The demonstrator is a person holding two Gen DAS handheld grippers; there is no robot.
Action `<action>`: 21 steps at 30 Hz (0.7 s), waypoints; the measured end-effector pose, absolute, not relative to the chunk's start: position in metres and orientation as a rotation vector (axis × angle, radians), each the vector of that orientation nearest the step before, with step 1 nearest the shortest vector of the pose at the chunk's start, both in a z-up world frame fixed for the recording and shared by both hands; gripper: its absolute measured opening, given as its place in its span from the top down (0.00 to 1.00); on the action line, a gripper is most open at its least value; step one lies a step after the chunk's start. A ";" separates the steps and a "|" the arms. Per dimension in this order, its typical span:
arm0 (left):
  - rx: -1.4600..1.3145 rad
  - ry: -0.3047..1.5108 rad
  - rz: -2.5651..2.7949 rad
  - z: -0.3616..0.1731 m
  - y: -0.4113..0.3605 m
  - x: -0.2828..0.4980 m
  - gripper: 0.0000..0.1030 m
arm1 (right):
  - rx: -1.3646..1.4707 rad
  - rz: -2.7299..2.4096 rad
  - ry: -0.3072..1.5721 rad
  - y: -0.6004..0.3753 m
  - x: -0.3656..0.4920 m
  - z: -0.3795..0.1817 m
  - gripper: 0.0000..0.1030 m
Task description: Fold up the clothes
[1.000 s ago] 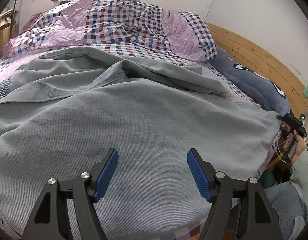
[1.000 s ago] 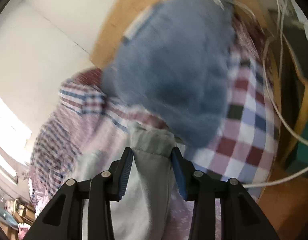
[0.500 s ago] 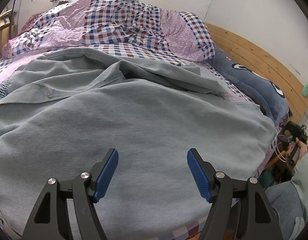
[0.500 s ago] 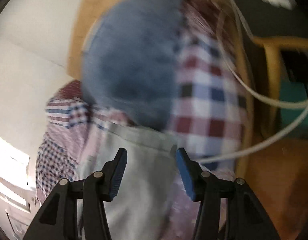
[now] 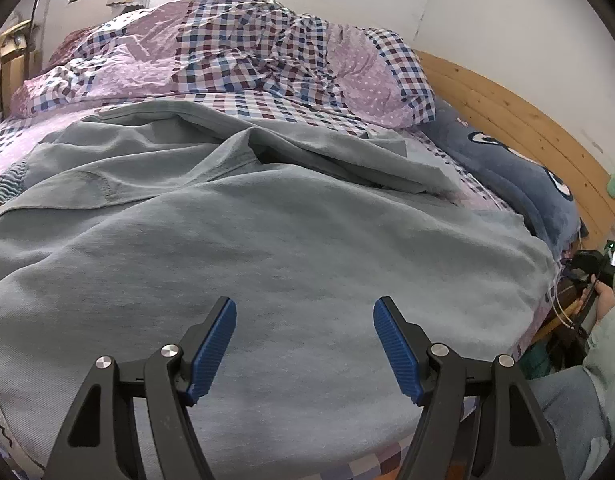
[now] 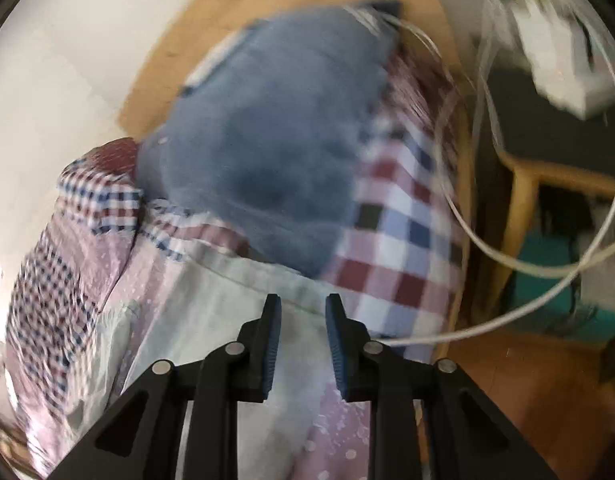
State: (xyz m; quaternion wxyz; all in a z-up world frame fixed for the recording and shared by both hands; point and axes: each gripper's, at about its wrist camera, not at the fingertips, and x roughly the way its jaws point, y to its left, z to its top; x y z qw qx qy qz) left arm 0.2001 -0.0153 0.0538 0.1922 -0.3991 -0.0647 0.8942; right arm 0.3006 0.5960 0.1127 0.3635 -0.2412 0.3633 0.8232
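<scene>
Large grey-blue cotton garment lies spread, rumpled, on the checked bed sheet; no fold made yet, as I read it. Your left gripper hovers wide open, empty. Your right gripper is closing over the garment's edge, pads not yet pinching.

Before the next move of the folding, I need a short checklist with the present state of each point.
1. Left gripper open above the grey garment, nothing between its pads: ok.
2. Right gripper at the garment's corner edge, jaws closing: ok.
3. Right pads pressing on cloth: cannot tell, picture blurred.
4. Garment lying flat: not ok, folds near the checked quilt.
5. White cable apart from right gripper: ok.
</scene>
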 end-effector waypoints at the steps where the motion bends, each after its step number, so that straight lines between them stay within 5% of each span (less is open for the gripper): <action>1: -1.119 -0.188 2.511 0.054 -0.016 0.200 0.27 | -0.624 2.153 0.904 0.588 0.295 0.118 0.75; 21: -0.969 -0.462 2.686 0.087 -0.092 0.176 0.27 | -0.830 2.612 0.591 0.446 0.173 0.134 0.75</action>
